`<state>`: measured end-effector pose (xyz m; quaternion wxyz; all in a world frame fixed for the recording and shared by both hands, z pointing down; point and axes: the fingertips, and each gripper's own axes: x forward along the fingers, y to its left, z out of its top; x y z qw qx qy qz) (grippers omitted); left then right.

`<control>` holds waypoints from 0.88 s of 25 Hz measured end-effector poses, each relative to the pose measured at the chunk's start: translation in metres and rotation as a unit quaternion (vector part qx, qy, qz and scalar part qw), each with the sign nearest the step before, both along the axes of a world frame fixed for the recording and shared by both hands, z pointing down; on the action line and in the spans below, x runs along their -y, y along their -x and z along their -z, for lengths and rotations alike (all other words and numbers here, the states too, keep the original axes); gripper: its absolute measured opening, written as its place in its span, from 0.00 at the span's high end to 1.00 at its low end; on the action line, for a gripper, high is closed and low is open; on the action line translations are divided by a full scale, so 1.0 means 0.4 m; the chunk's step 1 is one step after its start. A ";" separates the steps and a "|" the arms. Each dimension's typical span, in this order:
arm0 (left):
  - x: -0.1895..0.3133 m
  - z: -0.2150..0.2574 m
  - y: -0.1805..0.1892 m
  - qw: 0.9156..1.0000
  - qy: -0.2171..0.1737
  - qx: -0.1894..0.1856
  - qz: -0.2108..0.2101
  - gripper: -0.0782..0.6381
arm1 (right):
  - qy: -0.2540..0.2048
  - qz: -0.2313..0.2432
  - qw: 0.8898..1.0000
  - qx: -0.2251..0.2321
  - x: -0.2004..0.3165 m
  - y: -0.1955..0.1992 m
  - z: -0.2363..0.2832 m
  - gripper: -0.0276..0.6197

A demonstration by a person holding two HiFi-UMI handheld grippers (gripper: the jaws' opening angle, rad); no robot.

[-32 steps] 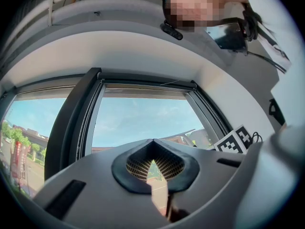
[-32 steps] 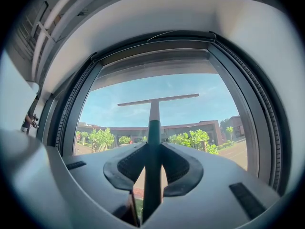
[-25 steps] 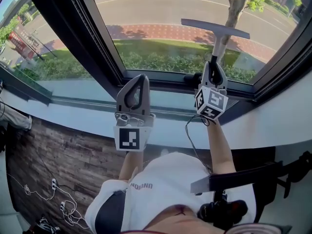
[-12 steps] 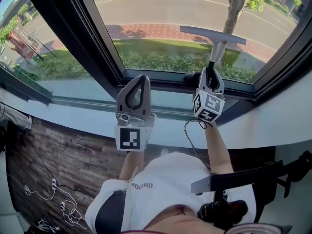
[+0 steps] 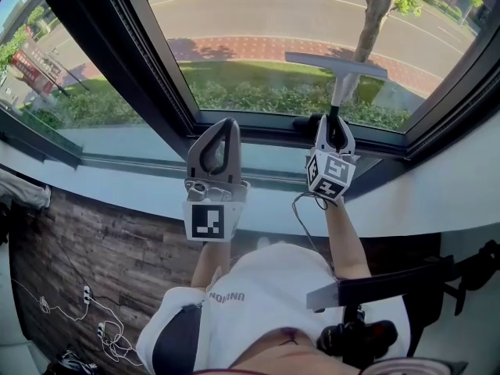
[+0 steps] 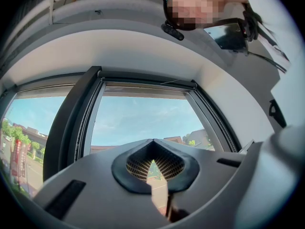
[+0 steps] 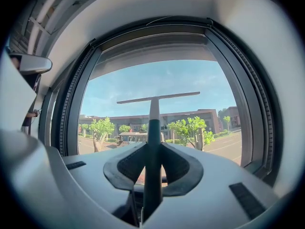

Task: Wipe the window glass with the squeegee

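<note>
My right gripper is shut on the dark handle of the squeegee, whose long blade lies across the lower part of the window glass. In the right gripper view the squeegee stands straight up between the jaws with its T-shaped blade against the glass. My left gripper hangs in front of the window sill, left of the right one, shut with nothing in it. In the left gripper view the left gripper has its pads together at the tips and points up at the pane.
A thick black window frame post slants down left of the pane, and a black bottom frame rail runs under the glass. A pale sill lies beneath it. A black chair stands at the lower right, and cables lie on the wooden floor.
My right gripper has drawn the squeegee downward and slightly left along the glass. The left gripper has stayed still.
</note>
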<state>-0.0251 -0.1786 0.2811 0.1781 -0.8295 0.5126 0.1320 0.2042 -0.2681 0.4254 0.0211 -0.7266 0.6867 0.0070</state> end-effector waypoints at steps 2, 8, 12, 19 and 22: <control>0.000 -0.002 -0.003 1.000 0.001 -0.001 -0.001 0.90 | 0.006 -0.002 1.000 0.001 -0.004 0.000 -0.016 0.80; 0.001 0.001 -0.007 1.000 0.003 0.000 -0.001 0.90 | 0.026 -0.004 1.000 0.009 -0.014 0.002 -0.063 0.81; 0.000 0.002 -0.014 1.000 0.003 0.001 -0.001 0.90 | 0.039 -0.003 0.999 0.014 -0.017 0.002 -0.092 0.81; 0.003 0.003 -0.023 1.000 0.002 0.001 -0.004 0.90 | 0.056 -0.005 0.998 0.015 -0.019 0.000 -0.138 0.81; 0.005 -0.001 -0.026 1.000 0.005 0.000 -0.005 0.90 | 0.061 -0.004 0.998 0.014 -0.021 0.001 -0.158 0.81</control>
